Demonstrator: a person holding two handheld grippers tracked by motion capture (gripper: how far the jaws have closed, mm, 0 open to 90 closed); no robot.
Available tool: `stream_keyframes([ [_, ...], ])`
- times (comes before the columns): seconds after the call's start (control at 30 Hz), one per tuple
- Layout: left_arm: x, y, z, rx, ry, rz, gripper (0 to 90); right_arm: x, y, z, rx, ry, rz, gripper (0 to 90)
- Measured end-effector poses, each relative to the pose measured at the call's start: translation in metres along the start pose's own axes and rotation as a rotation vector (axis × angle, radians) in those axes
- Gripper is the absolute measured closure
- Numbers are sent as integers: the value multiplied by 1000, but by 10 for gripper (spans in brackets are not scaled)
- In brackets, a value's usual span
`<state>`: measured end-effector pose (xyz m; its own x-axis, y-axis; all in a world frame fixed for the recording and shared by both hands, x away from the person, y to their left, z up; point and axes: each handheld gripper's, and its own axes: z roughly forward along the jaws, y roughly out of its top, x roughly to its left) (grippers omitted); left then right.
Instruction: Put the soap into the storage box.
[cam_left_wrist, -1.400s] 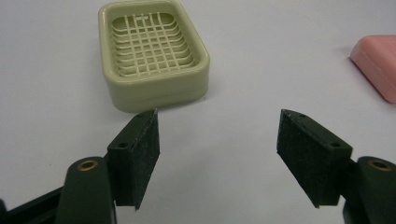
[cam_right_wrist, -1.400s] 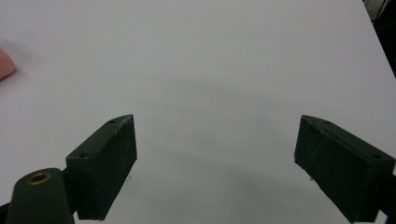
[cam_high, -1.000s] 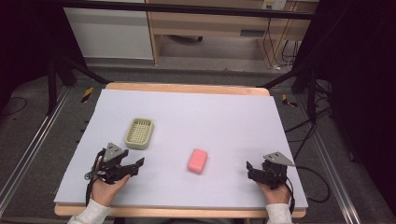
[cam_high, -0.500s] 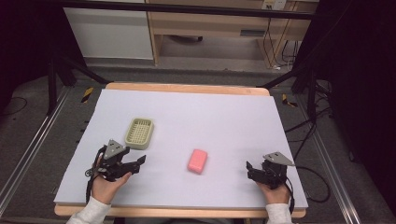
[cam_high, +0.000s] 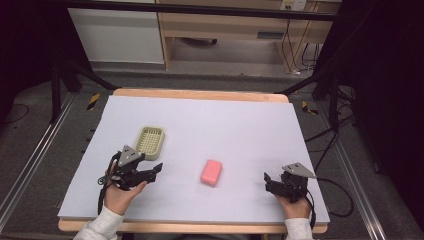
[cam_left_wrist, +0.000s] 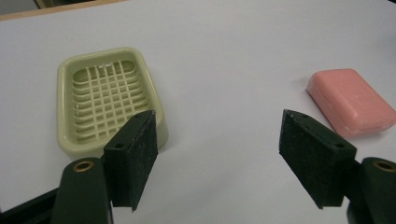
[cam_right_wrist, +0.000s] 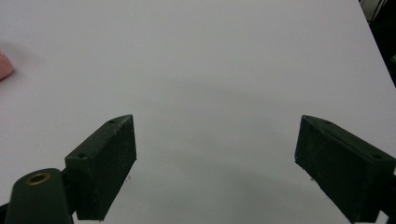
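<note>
The left gripper (cam_left_wrist: 217, 163) has just been opened wider, holding nothing, near the tabletop's front edge; the soap dish (cam_left_wrist: 109, 100) and pink soap (cam_left_wrist: 351, 100) are seen ahead. The right gripper (cam_right_wrist: 215, 165) is held wide and bare.

- One pink soap bar (cam_high: 211, 172) lay on the table.
- One pale green soap dish (cam_high: 149, 140) sat there.
- Two grippers were held: left gripper (cam_high: 155, 169), right gripper (cam_high: 267, 180).

Pink soap (cam_right_wrist: 3, 65) cut off (left edge, right gripper view).
</note>
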<state>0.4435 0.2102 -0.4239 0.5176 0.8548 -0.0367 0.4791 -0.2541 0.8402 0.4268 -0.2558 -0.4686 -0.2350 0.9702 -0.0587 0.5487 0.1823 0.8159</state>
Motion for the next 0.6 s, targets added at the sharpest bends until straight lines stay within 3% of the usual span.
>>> stream_keyframes([
  [0.6,-27,18,14,-5,-46,26,270,0,1,-1,-1,-3,4,127],
])
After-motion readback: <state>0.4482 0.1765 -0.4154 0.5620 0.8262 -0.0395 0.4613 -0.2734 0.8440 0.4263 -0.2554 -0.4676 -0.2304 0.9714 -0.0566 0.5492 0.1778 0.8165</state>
